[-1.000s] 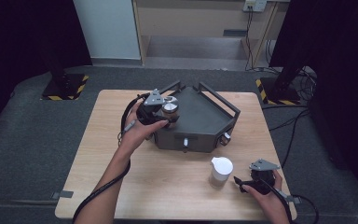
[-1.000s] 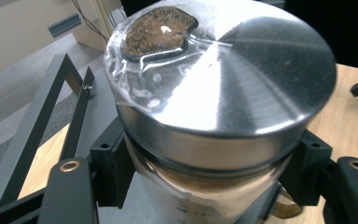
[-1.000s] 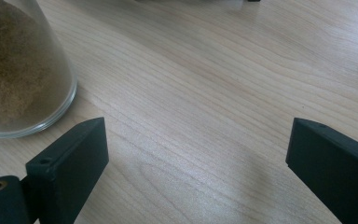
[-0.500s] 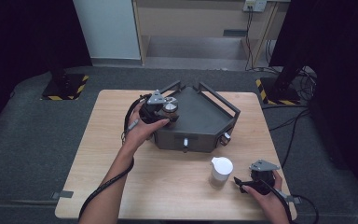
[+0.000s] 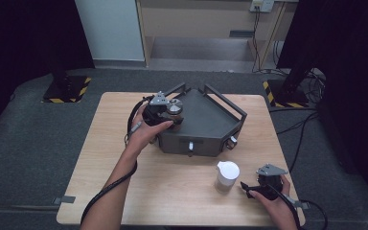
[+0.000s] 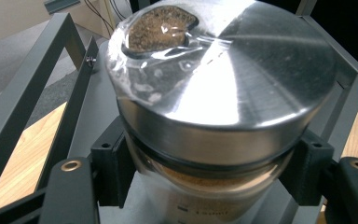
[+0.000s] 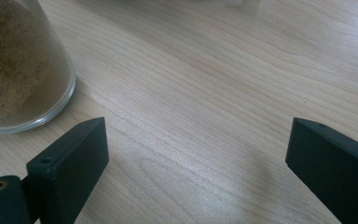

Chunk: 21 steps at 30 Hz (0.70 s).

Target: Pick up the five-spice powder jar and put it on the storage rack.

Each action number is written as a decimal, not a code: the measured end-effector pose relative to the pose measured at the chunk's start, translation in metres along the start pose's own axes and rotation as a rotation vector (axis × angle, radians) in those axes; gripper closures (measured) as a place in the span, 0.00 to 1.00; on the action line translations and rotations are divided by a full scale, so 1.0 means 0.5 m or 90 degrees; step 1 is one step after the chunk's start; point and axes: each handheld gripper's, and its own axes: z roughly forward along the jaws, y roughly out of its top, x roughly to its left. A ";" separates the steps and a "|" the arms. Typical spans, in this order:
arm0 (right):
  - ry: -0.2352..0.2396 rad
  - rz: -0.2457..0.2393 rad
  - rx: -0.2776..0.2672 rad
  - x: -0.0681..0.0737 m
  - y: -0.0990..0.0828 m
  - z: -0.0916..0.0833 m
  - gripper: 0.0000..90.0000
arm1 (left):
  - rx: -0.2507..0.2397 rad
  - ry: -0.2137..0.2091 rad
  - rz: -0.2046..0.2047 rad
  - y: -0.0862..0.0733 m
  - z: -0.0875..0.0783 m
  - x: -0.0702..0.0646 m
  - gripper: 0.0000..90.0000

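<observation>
Clamping the steel-lidded jar point(image 6: 223, 116) of brown powder over the grey tray point(image 5: 206, 120) at frame centre, the left gripper point(image 5: 165, 115) seems mid-placement; next, lower and release, while the right gripper point(image 5: 263, 184) rests open, lower right, beside the white-capped jar point(image 5: 227, 175).

- In the left gripper view, the clear jar point(image 6: 223, 205) with the metal lid point(image 6: 242, 70) carried a printed measuring scale low on its wall, with short tick marks and one figure beside them.
- That figure looked like a volume mark, but it was cut off by the bottom edge and too blurred to read with certainty.
- No other text, label, brand or number could be read on anything, in the high view or in the right gripper view.
</observation>
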 end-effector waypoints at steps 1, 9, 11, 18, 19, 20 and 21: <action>0.000 0.000 -0.001 0.000 0.000 0.000 0.07 | 0.000 -0.001 0.000 0.000 0.000 0.001 0.33; 0.001 0.000 0.001 0.001 0.000 0.001 0.07 | 0.001 -0.003 0.001 0.001 0.001 0.002 0.33; 0.001 0.000 0.001 0.001 0.000 0.001 0.07 | 0.002 -0.003 0.002 0.002 0.001 0.003 0.33; 0.000 0.000 0.002 0.000 0.000 0.002 0.07 | 0.002 -0.005 0.004 0.002 0.001 0.005 0.33; 0.001 0.000 0.002 0.000 -0.001 0.002 0.07 | -0.011 -0.017 0.013 -0.002 0.005 0.012 0.33; 0.001 0.000 0.002 0.000 0.000 0.002 0.07 | -0.003 -0.010 0.004 -0.001 0.002 0.007 0.33; 0.001 -0.001 0.002 0.000 -0.001 0.002 0.07 | -0.004 -0.010 0.004 -0.001 0.003 0.007 0.33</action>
